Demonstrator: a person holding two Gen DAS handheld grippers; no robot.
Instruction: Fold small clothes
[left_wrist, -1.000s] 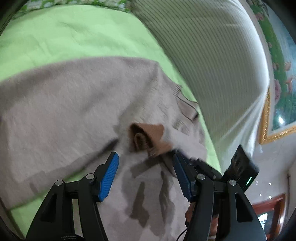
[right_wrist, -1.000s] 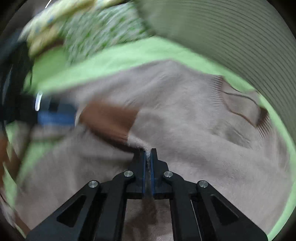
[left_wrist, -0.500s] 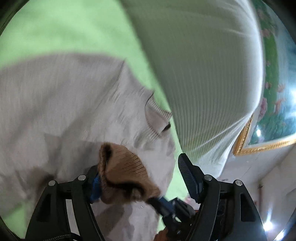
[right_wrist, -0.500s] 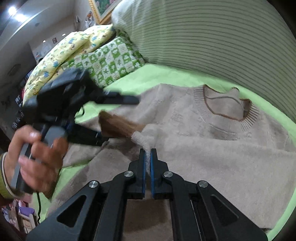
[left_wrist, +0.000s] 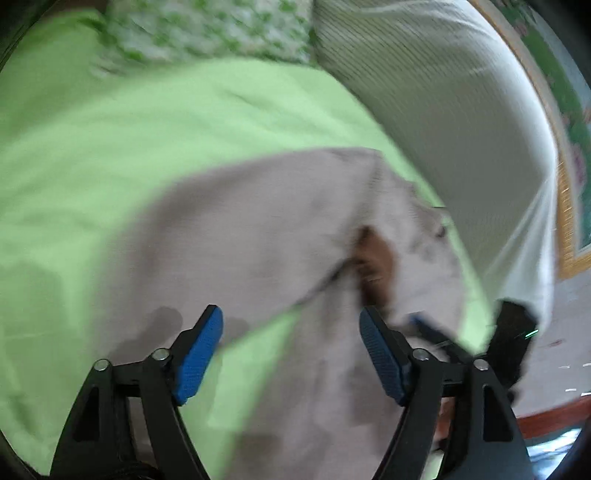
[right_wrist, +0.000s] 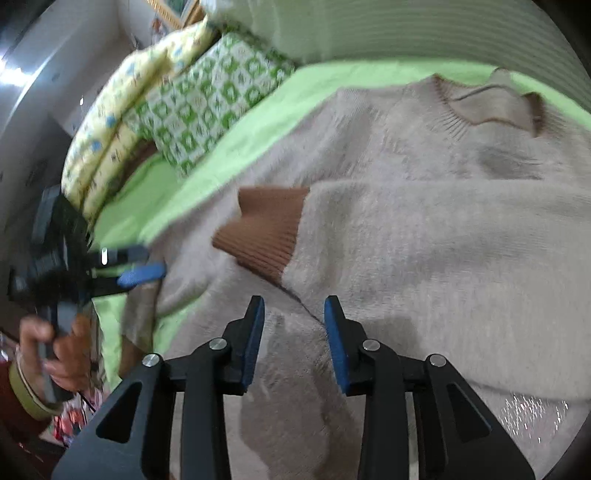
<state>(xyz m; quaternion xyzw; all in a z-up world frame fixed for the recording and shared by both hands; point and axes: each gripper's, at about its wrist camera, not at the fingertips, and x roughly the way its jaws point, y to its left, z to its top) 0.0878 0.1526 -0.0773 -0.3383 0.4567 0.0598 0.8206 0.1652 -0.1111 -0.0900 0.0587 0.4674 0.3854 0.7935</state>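
I found no text, label, brand, number or sign that I could read in either wrist view. The left wrist view was smeared with blur, so nothing there resolved into letters. In the right wrist view the patterned fabrics carried only printed shapes, with no words I could make out.
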